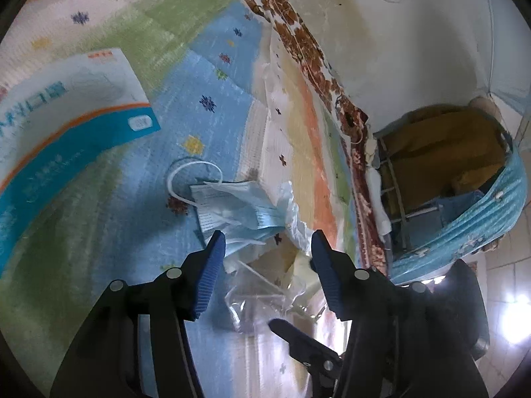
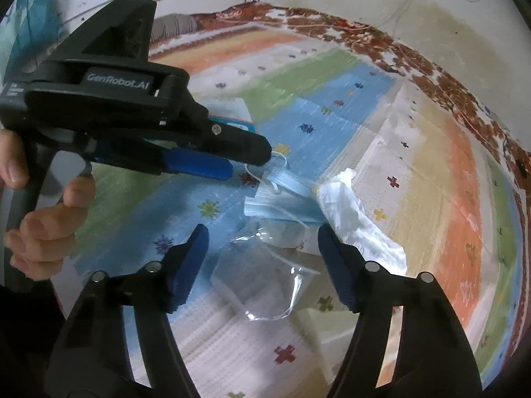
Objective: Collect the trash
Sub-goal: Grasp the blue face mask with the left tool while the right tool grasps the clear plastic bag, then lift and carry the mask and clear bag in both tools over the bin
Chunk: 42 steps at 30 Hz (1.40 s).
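A pile of trash lies on a colourful patchwork mat [image 1: 139,165]. It holds a blue surgical mask [image 1: 239,205] with white ear loops, a crumpled white tissue [image 2: 351,205] and a clear plastic wrapper [image 2: 265,282]. My left gripper [image 1: 268,245] is open just above the mask and wrapper, a finger on either side. In the right wrist view the left gripper [image 2: 239,165] hovers over the mask [image 2: 282,199]. My right gripper [image 2: 262,242] is open and empty, its fingers straddling the wrapper.
A blue and white mask box [image 1: 66,116] lies on the mat left of the pile. A brown floral rug edge [image 1: 298,39] borders the mat by the wall. A blue basket holding brown cloth [image 1: 464,172] stands at the right.
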Each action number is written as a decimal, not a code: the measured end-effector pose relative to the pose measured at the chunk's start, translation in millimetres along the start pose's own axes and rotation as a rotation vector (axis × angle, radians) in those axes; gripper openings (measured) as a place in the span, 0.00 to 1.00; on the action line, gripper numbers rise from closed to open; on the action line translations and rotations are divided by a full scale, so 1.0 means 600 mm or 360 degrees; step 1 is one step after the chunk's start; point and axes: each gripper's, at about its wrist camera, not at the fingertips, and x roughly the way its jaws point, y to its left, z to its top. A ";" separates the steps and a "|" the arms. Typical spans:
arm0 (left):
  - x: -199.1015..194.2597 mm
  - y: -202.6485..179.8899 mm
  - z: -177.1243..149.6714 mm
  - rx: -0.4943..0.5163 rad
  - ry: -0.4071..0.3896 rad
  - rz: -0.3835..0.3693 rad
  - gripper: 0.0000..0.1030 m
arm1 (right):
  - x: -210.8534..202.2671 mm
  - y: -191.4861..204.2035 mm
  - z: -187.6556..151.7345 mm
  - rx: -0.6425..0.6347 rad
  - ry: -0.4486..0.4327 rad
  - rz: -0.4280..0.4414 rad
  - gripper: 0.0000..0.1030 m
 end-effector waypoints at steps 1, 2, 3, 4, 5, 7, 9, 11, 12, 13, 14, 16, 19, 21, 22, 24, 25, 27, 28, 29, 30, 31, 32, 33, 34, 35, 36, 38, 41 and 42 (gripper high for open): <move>0.007 0.001 0.002 -0.0003 0.0005 -0.0006 0.49 | 0.004 -0.001 0.001 -0.0006 0.0017 0.0008 0.55; 0.015 0.002 0.004 -0.0011 0.0016 -0.0013 0.48 | 0.007 -0.001 0.002 -0.0011 0.0028 0.0011 0.53; 0.020 0.004 0.005 -0.0019 0.0021 -0.0019 0.46 | 0.010 -0.001 0.002 -0.0016 0.0043 0.0017 0.52; 0.025 0.006 0.007 -0.0029 0.0019 -0.0025 0.45 | 0.013 -0.001 0.002 -0.0017 0.0052 0.0019 0.48; 0.029 0.009 0.008 -0.0042 0.0016 -0.0028 0.44 | 0.014 -0.002 0.001 -0.0014 0.0061 0.0024 0.45; 0.036 0.017 0.012 -0.0086 -0.0001 -0.0025 0.40 | 0.017 -0.001 0.000 -0.0012 0.0082 0.0033 0.40; 0.045 0.023 0.014 -0.0122 -0.0004 -0.0041 0.37 | 0.019 -0.001 -0.001 -0.0016 0.0102 0.0044 0.34; 0.052 0.021 0.013 -0.0113 0.0006 -0.0045 0.35 | 0.019 -0.001 -0.003 -0.0016 0.0113 0.0041 0.29; 0.058 0.019 0.012 -0.0101 0.0030 -0.0053 0.34 | 0.016 -0.003 -0.005 -0.0006 0.0112 0.0050 0.24; 0.062 0.018 0.012 -0.0093 0.0042 -0.0046 0.31 | 0.014 -0.006 -0.007 0.0016 0.0114 0.0071 0.21; 0.066 0.016 0.010 -0.0086 0.0046 -0.0021 0.28 | 0.012 -0.008 -0.010 0.0027 0.0118 0.0078 0.17; 0.068 0.014 0.010 -0.0094 0.0047 -0.0018 0.17 | 0.010 -0.014 -0.018 0.0047 0.0140 0.0091 0.11; 0.069 0.010 0.009 -0.0085 0.0038 0.0007 0.04 | 0.003 -0.025 -0.029 0.0121 0.0139 0.0140 0.06; 0.064 0.006 0.007 -0.0062 0.0022 0.0029 0.02 | -0.001 -0.028 -0.035 0.0169 0.0123 0.0172 0.05; 0.062 0.007 0.007 -0.0056 0.0016 0.0033 0.02 | -0.003 -0.028 -0.038 0.0187 0.0112 0.0181 0.04; 0.053 0.009 0.008 -0.0045 0.0004 0.0061 0.02 | -0.008 -0.027 -0.042 0.0233 0.0081 0.0196 0.04; 0.046 0.010 0.009 -0.0035 -0.0007 0.0080 0.02 | -0.011 -0.026 -0.043 0.0252 0.0067 0.0205 0.04; 0.031 0.009 0.014 -0.0006 -0.0030 0.0131 0.02 | -0.019 -0.028 -0.043 0.0309 0.0023 0.0208 0.04; 0.022 0.006 0.016 0.0014 -0.0040 0.0162 0.02 | -0.024 -0.029 -0.043 0.0340 0.0007 0.0211 0.04; 0.015 0.004 0.018 0.0028 -0.0050 0.0183 0.02 | -0.028 -0.030 -0.043 0.0370 -0.0007 0.0211 0.04; 0.004 -0.001 0.020 0.0044 -0.0068 0.0201 0.02 | -0.035 -0.029 -0.045 0.0392 -0.0022 0.0196 0.04; -0.005 -0.005 0.023 0.0052 -0.0081 0.0213 0.02 | -0.040 -0.027 -0.045 0.0397 -0.0031 0.0178 0.04; -0.013 -0.009 0.024 0.0061 -0.0091 0.0234 0.02 | -0.044 -0.026 -0.046 0.0403 -0.0038 0.0162 0.04; -0.022 -0.017 0.026 0.0076 -0.0103 0.0266 0.02 | -0.049 -0.026 -0.048 0.0420 -0.0040 0.0143 0.04; -0.029 -0.023 0.025 0.0091 -0.0109 0.0282 0.02 | -0.056 -0.024 -0.051 0.0440 -0.0043 0.0125 0.04; -0.035 -0.030 0.023 0.0109 -0.0113 0.0297 0.02 | -0.061 -0.025 -0.052 0.0449 -0.0046 0.0118 0.04; -0.045 -0.041 0.017 0.0142 -0.0112 0.0331 0.02 | -0.069 -0.023 -0.054 0.0458 -0.0052 0.0105 0.04; -0.055 -0.055 0.008 0.0186 -0.0105 0.0375 0.02 | -0.080 -0.022 -0.055 0.0462 -0.0058 0.0070 0.04; -0.075 -0.089 -0.006 0.0288 -0.0096 0.0481 0.02 | -0.107 -0.017 -0.050 0.0466 -0.0077 0.0017 0.04; -0.089 -0.102 -0.010 0.0314 -0.0108 0.0503 0.02 | -0.119 -0.014 -0.050 0.0480 -0.0085 0.0010 0.04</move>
